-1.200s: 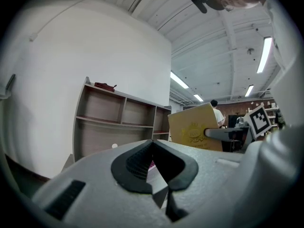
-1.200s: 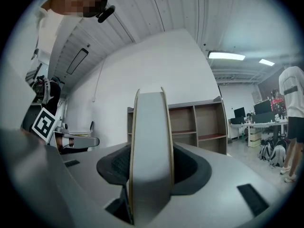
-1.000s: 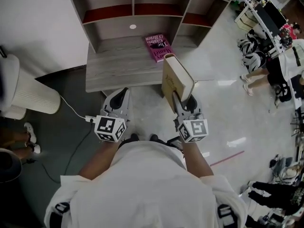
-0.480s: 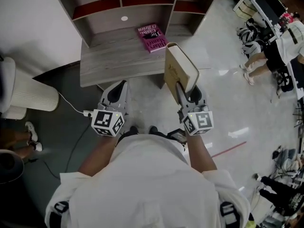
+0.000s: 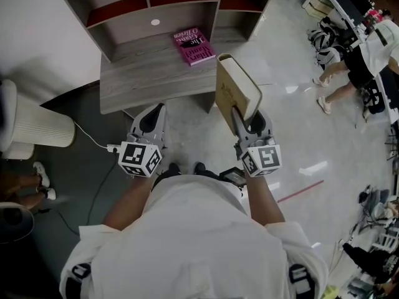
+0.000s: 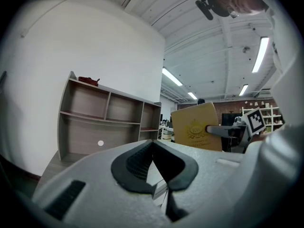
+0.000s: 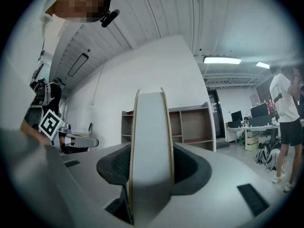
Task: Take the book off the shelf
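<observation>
My right gripper (image 5: 242,118) is shut on a tan hardcover book (image 5: 233,92), which stands upright on edge in front of the desk. In the right gripper view the book (image 7: 151,146) fills the gap between the black pads. My left gripper (image 5: 151,116) hangs level beside it, shut with nothing in it. In the left gripper view its pads meet at the tips (image 6: 153,144), and the tan book (image 6: 197,126) shows at the right. The grey wooden shelf unit (image 5: 124,8) stands behind a low desk (image 5: 140,83). A pink book (image 5: 193,45) lies flat on that desk.
A white ribbed cylinder (image 5: 34,126) stands at the left, with a white cable (image 5: 93,143) on the dark floor mat. People and bags (image 5: 349,61) crowd the far right. One person (image 7: 285,122) stands at the right of the right gripper view.
Both grippers, and the tan book in the right one, have drawn back from the desk. The shelf and pink book have slid up and left in the head view.
</observation>
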`<state>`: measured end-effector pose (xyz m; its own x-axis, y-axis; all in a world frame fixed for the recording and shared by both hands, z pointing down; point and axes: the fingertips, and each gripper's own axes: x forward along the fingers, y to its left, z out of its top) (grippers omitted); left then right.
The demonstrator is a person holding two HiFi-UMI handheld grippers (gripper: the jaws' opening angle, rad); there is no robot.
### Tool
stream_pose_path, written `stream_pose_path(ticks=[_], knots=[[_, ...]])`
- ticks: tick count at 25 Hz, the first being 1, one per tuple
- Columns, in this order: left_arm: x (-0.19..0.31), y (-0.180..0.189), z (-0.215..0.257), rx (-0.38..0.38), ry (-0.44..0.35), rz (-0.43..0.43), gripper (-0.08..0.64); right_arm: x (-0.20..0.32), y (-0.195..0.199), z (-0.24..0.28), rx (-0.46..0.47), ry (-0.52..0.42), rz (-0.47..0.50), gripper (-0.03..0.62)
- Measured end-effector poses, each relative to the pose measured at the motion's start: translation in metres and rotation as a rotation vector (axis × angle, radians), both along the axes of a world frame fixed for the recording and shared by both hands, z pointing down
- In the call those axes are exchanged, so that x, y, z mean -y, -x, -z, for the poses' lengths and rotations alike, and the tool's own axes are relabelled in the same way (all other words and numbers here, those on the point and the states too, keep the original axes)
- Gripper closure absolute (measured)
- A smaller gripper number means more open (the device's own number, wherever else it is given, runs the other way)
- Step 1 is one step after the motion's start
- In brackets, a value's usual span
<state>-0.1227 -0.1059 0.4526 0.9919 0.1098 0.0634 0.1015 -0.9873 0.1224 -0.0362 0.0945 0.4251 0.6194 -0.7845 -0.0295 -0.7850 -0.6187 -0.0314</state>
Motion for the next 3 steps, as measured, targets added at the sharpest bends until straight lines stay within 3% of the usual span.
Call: stream_pose_path(ticks=[3], knots=[[-0.0086,-0.0015,-0.0017,0.007,0.005,-0.007,0.546,-0.0072,-0.0005,-0.0013,0.011,-0.007,-0.004,0.383]])
